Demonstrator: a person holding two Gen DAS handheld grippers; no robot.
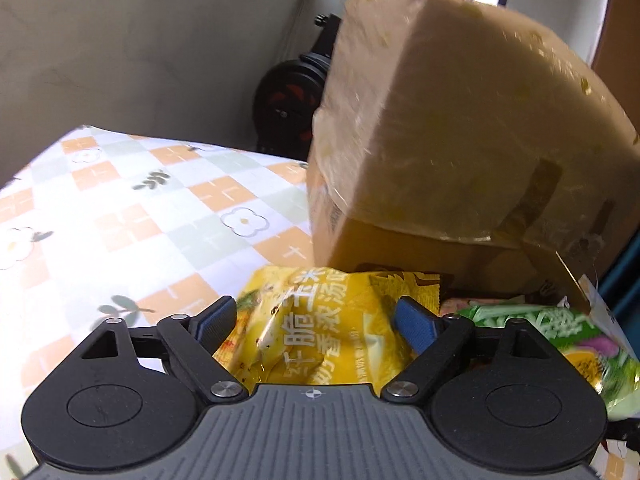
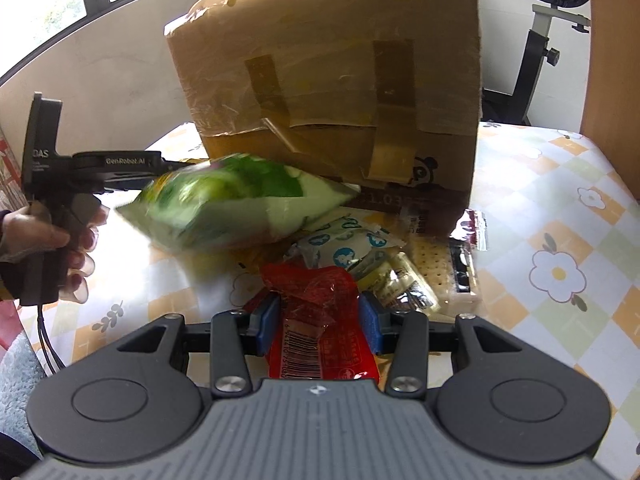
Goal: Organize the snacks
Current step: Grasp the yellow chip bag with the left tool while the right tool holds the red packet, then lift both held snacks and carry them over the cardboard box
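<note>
In the left wrist view my left gripper (image 1: pixel 316 322) stands open, wide around a yellow snack bag (image 1: pixel 316 332) that lies between its blue pads in front of a taped cardboard box (image 1: pixel 460 120). A green snack bag (image 1: pixel 560 340) lies to its right. In the right wrist view my right gripper (image 2: pixel 319 320) is shut on a red snack packet (image 2: pixel 316 320) with a barcode. Beyond it lie the blurred green bag (image 2: pixel 240 204) and the box (image 2: pixel 328 92). At the left, a hand (image 2: pixel 76 240) holds the other gripper's handle.
Several small packets (image 2: pixel 348 248) and a cracker pack (image 2: pixel 440 272) are piled at the box's foot. A checked floral tablecloth (image 2: pixel 560 220) covers the table. An exercise bike (image 2: pixel 552 20) stands behind it and a wooden panel (image 2: pixel 612 60) rises at the right.
</note>
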